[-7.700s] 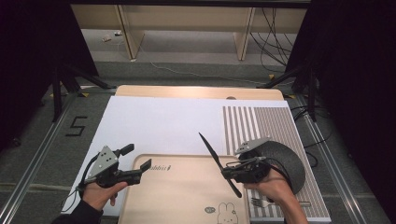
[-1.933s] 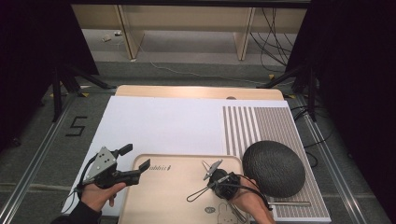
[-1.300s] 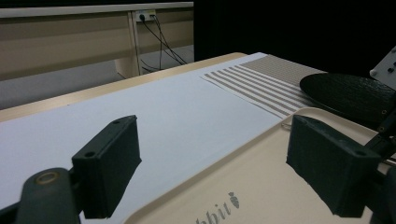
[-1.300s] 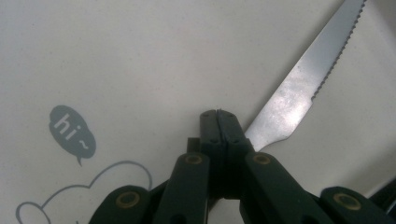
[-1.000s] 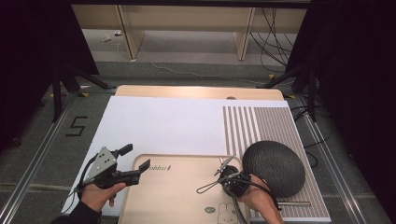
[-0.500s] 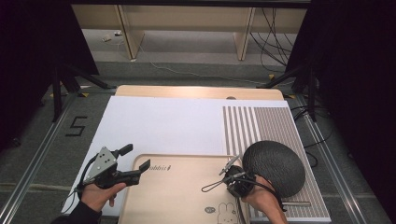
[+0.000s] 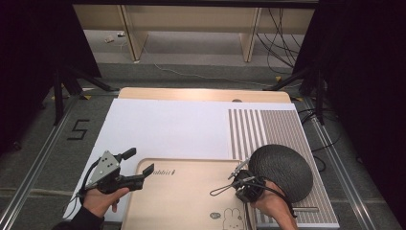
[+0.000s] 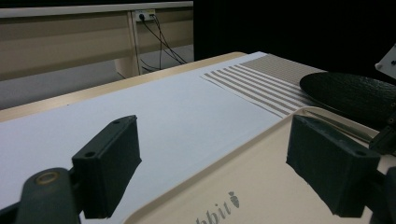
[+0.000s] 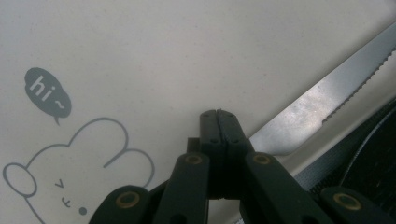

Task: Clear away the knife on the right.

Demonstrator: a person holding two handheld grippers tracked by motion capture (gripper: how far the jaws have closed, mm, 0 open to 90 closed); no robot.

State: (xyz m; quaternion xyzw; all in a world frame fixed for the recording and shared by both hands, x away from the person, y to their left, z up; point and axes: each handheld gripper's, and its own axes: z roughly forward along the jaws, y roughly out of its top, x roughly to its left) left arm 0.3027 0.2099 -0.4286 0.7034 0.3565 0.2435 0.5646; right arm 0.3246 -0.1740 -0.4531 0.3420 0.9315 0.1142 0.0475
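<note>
A beige tray (image 7: 182,201) with a rabbit print (image 9: 79,163) lies at the table's front. A black round plate (image 7: 281,170) rests on the striped mat to its right. My right gripper (image 7: 242,179) is low over the tray's right edge, beside the plate, shut on a serrated knife (image 7: 239,167). The knife's blade (image 9: 327,93) runs out from the closed jaws along the tray rim. My left gripper (image 7: 140,162) hovers open at the tray's left corner with nothing between its pads (image 8: 107,172). The plate (image 8: 355,93) and the knife (image 8: 343,128) lie ahead of it.
A white sheet (image 7: 167,129) covers the table's middle and left. The striped mat (image 7: 268,127) lies on the right. Wooden furniture legs and cables stand on the floor beyond the far edge. A cable loop (image 7: 218,191) from the right gripper lies over the tray.
The right gripper has come down from holding the knife up, and has slid right across the tray toward the plate. The plate now lies flat on the mat. The left gripper has stayed still.
</note>
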